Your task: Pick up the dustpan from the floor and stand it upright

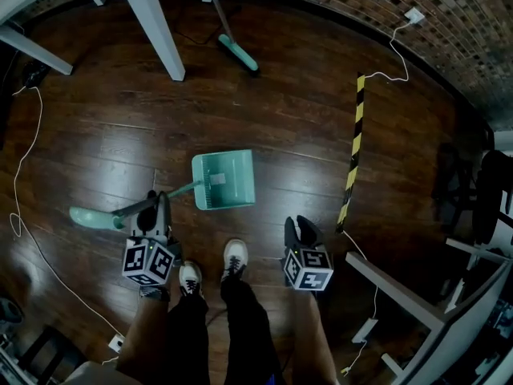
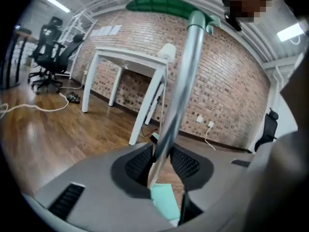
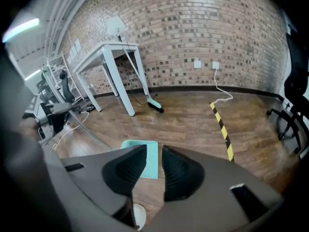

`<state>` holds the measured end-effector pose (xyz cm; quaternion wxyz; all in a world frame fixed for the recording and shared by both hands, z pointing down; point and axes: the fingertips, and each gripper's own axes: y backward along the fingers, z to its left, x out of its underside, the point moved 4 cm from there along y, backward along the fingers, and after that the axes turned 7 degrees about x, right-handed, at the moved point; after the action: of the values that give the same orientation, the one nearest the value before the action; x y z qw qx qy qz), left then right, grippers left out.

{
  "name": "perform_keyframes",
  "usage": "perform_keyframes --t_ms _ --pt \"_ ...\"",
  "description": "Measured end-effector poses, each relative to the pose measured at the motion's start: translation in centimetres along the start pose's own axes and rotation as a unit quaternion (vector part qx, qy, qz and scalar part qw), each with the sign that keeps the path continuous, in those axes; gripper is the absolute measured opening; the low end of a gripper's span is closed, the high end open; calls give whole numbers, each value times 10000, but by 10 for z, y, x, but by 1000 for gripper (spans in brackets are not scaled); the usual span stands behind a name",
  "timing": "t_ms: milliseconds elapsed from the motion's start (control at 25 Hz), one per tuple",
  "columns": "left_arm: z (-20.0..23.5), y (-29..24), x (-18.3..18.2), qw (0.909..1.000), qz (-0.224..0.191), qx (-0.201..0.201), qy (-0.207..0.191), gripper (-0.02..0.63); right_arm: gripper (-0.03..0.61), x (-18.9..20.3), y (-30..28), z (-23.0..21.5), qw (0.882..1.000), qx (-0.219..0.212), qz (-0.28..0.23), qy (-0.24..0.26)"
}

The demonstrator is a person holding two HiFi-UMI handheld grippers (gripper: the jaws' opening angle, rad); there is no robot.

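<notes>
Dark wooden floor (image 1: pixel 280 119) fills the head view, and a brick wall (image 1: pixel 449 22) closes it at 12 to 2 o'clock. One dustpan (image 1: pixel 223 180) is there, with its teal pan at 12 o'clock from the two shoes (image 1: pixel 234 257). Its metal shaft (image 1: pixel 172 191) runs toward 9 o'clock and ends in a green grip (image 1: pixel 90 217).

I count two tools. The left gripper (image 1: pixel 160 205) pinches the shaft. Only the left gripper view shows this clearly: the jaws are pressed on the shaft, which rises toward 12 o'clock, and the pan is below them at 6 o'clock. The right gripper (image 1: pixel 303 229) is at 3 o'clock from the shoes. Its own view shows the jaws a little spread with nothing between them, and the pan lies beyond.

One broom (image 1: pixel 239 53) leans at 12 o'clock beside one white table (image 3: pixel 113 50). One yellow-black tape strip (image 1: pixel 353 147) lies at 2 o'clock. No view shows whether the pan touches the floor.
</notes>
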<state>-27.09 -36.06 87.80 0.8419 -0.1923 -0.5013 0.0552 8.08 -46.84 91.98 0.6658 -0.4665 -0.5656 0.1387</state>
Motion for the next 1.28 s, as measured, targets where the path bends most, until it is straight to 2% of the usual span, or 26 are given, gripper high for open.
perform_keyframes --t_ms 80,240,280,360,480,520,600,680,800,880,1000,1120,1280 --pt "-15 -5 -1 9993 281 120 -197 112 78 -29 21 11 9994 -74 -263 223" --pt "-19 -15 -13 9974 517 261 -427 117 78 -68 52 28 9963 -208 -666 507" --pt "-18 -16 -16 9970 582 247 -442 117 77 -74 58 30 9956 -249 -721 537" --pt "-16 -12 -18 9961 756 151 -436 163 77 -83 71 32 9947 -320 -781 583" --pt "-17 4 -14 9936 1034 60 -457 172 73 -96 91 39 9931 -462 -866 646" --pt "-17 10 -12 9920 1149 67 -510 170 50 -102 97 44 9918 -519 -925 711" --pt "-24 27 -15 9885 1328 140 -714 117 7 -120 111 54 9872 -616 -1152 916" --pt "-42 48 -29 9844 1374 376 -1033 -11 -18 -143 133 62 9801 -728 -1527 1039" --pt "-79 86 -70 9787 1162 949 -1404 -12 -18 -180 182 76 9666 -936 -2103 1124" --pt "-99 111 -111 9750 922 1244 -1594 -12 -20 -203 220 88 9584 -1001 -2369 1241" --pt "-124 137 -181 9672 445 1675 -1859 -11 -18 -238 281 101 9454 -865 -2870 1281" --pt "-147 172 -251 9598 -98 1999 -1969 -9 -17 -263 350 115 9331 -730 -3341 1110" --pt "-179 218 -333 9465 -613 2280 -2201 -9 -13 -294 439 138 9093 -745 -3939 1117"
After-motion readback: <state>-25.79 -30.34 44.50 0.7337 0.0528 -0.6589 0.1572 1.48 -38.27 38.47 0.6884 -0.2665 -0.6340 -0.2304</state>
